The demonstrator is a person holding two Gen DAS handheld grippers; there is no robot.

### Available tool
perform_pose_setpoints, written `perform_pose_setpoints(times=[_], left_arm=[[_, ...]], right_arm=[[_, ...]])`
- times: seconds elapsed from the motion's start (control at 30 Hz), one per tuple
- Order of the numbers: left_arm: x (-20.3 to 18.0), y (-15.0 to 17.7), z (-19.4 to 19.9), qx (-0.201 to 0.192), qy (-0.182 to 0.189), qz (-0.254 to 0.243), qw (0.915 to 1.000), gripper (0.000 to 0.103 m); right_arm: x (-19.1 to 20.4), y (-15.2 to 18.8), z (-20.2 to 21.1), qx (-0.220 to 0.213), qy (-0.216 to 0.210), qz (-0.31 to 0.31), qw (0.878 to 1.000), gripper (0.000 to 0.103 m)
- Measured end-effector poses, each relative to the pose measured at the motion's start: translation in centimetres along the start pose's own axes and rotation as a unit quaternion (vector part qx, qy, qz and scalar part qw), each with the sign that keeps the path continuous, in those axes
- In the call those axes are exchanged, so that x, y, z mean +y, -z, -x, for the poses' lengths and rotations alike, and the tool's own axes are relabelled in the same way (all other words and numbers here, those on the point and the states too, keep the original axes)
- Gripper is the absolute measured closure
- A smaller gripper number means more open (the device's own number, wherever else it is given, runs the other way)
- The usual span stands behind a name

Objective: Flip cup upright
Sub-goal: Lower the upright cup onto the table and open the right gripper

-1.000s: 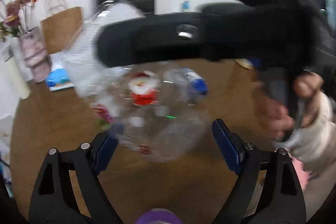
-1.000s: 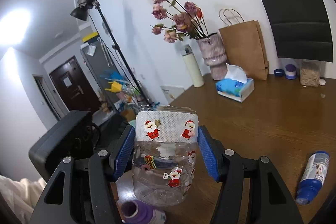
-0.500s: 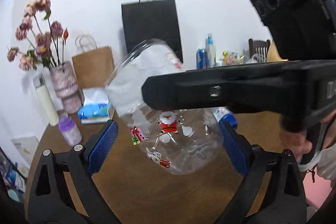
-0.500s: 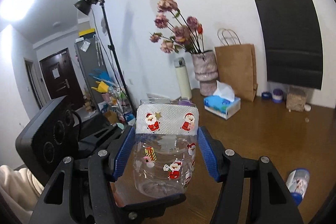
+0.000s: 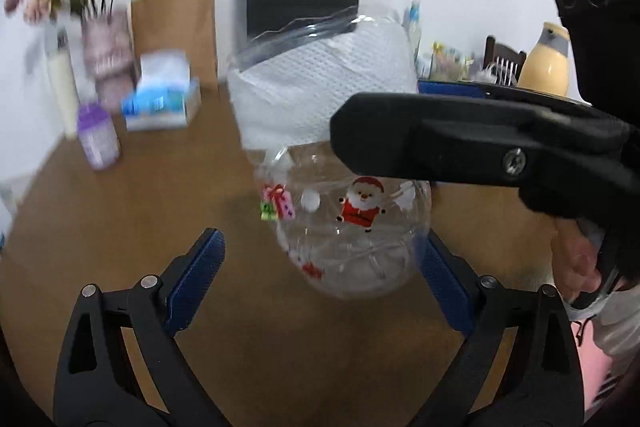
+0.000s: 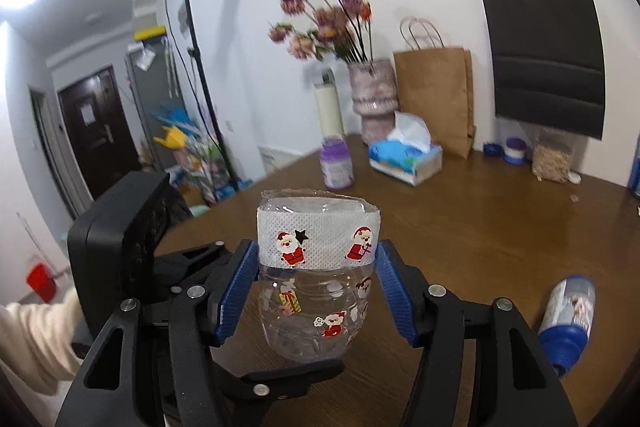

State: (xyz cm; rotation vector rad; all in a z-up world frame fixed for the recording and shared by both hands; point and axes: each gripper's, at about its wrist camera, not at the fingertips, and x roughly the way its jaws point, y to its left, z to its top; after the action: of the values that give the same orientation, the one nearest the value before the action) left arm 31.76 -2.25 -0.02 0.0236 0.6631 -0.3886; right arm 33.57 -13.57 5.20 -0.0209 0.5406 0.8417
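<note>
Clear plastic cup (image 6: 316,275) upright, mouth up, clamped by right hand-held gripper (image 6: 316,291), left hand-held gripper (image 5: 320,283) released

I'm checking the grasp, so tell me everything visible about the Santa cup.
The cup is clear, thin plastic with Santa and gift stickers and a white textured band below its uneven open rim. It stands mouth-up, tilted in the left view, above the wooden table. The right gripper clamps its sides; the left gripper is open around its base.
</note>
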Motion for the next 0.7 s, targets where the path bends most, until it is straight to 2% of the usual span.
perform_pose_setpoints(times=[0.1, 0.23, 0.6, 0.63, 0.7], left_arm=[[0.2, 1.4, -0.7, 0.019, 0.0, 0.019, 0.9996, 0.009], [0.1, 2.7, -1.6, 0.04, -0.041, 0.018, 0.9982, 0.009], [0.3, 3.9, -2.2, 0.068, -0.052, 0.021, 0.9961, 0.009], [0.3, 3.9, -2.2, 0.069, -0.053, 0.019, 0.996, 0.009], [0.2, 4.1, -2.1, 0.074, -0.059, 0.014, 0.9955, 0.003]], right_arm=[[-0.2, 1.7, -1.2, 0.02, 0.005, 0.003, 1.0, 0.038], [-0.4, 3.6, -2.5, 0.042, -0.005, 0.0, 0.999, 0.038], [-0.3, 5.9, -3.8, 0.081, -0.014, -0.004, 0.997, 0.037], [-0.2, 6.0, -3.9, 0.084, -0.013, -0.003, 0.996, 0.035], [0.1, 6.1, -4.0, 0.089, -0.004, 0.003, 0.996, 0.023]])
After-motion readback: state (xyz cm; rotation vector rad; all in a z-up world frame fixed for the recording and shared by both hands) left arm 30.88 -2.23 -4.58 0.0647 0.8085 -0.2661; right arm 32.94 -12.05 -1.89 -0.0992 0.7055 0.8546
